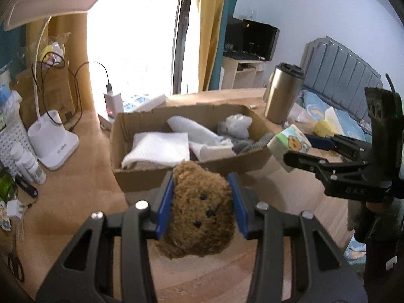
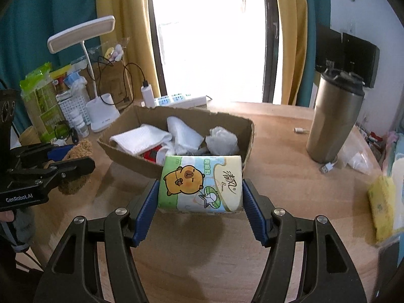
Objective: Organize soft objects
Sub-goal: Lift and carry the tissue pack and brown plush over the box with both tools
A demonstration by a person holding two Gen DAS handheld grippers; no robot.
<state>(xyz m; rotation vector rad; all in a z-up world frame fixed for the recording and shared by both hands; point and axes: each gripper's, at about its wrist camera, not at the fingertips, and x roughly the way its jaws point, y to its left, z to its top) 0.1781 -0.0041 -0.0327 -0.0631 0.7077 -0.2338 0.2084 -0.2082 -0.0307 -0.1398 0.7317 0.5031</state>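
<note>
Plush bear (image 1: 202,209), tissue pack (image 2: 200,185) gripped aloft

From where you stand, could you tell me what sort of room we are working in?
Most likely a bedroom with a desk: a padded headboard and bedding stand beside the wooden desk, which carries a desk lamp and a cardboard box.

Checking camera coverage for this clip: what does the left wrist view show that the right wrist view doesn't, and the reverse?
Left wrist only: the bear's face on the brown plush toy clamped in the left gripper, and a grey headboard.
Right wrist only: the printed front of the tissue pack clamped in the right gripper, and a green packet.
Both: the cardboard box of white cloths, the steel tumbler, the white desk lamp.
</note>
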